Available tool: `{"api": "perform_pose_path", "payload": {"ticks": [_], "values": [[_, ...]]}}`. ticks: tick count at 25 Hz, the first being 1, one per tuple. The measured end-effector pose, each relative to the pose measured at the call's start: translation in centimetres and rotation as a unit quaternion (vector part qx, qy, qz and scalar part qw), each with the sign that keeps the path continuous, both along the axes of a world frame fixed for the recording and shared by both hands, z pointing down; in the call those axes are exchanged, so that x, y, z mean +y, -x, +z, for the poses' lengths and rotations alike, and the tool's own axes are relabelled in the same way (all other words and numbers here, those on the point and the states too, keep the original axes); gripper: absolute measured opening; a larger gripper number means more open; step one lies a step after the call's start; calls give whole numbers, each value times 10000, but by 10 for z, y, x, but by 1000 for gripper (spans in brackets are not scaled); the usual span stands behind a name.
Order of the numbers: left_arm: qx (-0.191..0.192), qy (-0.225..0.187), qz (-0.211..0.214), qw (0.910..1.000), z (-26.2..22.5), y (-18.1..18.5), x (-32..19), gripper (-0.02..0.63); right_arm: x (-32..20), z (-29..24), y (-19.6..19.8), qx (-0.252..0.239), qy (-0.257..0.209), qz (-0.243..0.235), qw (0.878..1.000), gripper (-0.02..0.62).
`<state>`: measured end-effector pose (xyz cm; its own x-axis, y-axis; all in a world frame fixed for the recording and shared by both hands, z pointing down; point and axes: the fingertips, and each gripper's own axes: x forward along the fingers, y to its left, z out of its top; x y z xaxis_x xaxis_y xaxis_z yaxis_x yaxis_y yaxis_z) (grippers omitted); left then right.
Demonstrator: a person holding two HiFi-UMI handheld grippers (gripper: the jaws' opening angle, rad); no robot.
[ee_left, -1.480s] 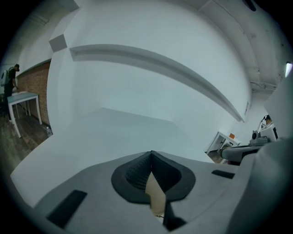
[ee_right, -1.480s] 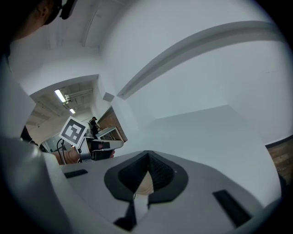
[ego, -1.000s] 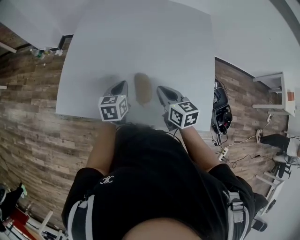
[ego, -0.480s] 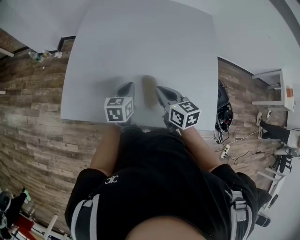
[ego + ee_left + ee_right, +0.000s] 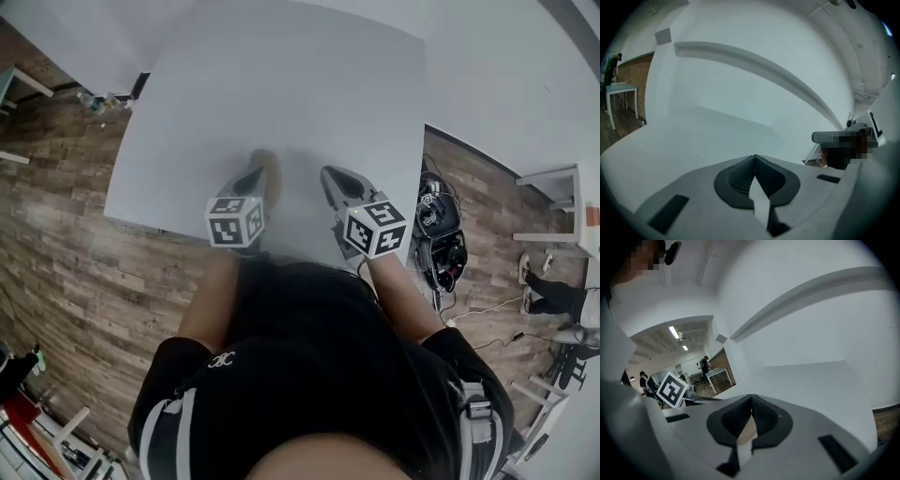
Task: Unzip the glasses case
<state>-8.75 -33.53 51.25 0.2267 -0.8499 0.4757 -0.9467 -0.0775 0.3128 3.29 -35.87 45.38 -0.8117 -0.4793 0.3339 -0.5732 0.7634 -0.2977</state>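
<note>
The case [image 5: 269, 165], a small brown oblong that is blurred in the head view, lies on the white tabletop [image 5: 281, 84], close to the tabletop's near edge and roughly midway along it. Whether its zip is open or closed cannot be told. The left tool [image 5: 253, 178] reaches in over the tabletop's near edge. In the head view its tips sit at the case's left side and overlap it, but whether they touch it cannot be told. Its jaws are closed tip to tip with nothing between them, and the left gripper view shows only bare white tabletop beyond the tips. The right tool [image 5: 330, 172] also reaches in over the near edge, farther to the right along the tabletop, with a strip of bare tabletop between it and the case. Its jaws are pressed together too and grip nothing. In the right gripper view a thin tan sliver shows through the slot behind the closed tips, and what it is cannot be told. The left cube [image 5: 232, 222] and the right cube [image 5: 375, 228], both with square markers, hang over the tabletop's near edge. A person in a black top [image 5: 309, 366] stands at that edge. A wood floor [image 5: 56, 216] surrounds the tabletop, and a tangle of black gear and cables [image 5: 441, 230] lies on it just off the tabletop's right edge.
</note>
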Motion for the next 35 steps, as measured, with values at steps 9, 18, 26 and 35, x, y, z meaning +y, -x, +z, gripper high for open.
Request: {"api": "perform_pose_path", "payload": {"ticks": [9,18,26,35], "values": [[-638,-17,-955,9934,-27,-147,16,5,-18,3,-167,-87,-480,-453,9978,14],[-836,64,-1570,9840,-58,-183,83,5,32,-21,-171,-135,-569,-1158,9916,14],[-737,162,-1694,9827,-56,-162,120,5,61,-23,-138,-115,-538,-1338,9895,14],[-928,271,-1938,9763,-34,-117,175,5,100,-8,-90,108,-506,-1584,9860,14]]}}
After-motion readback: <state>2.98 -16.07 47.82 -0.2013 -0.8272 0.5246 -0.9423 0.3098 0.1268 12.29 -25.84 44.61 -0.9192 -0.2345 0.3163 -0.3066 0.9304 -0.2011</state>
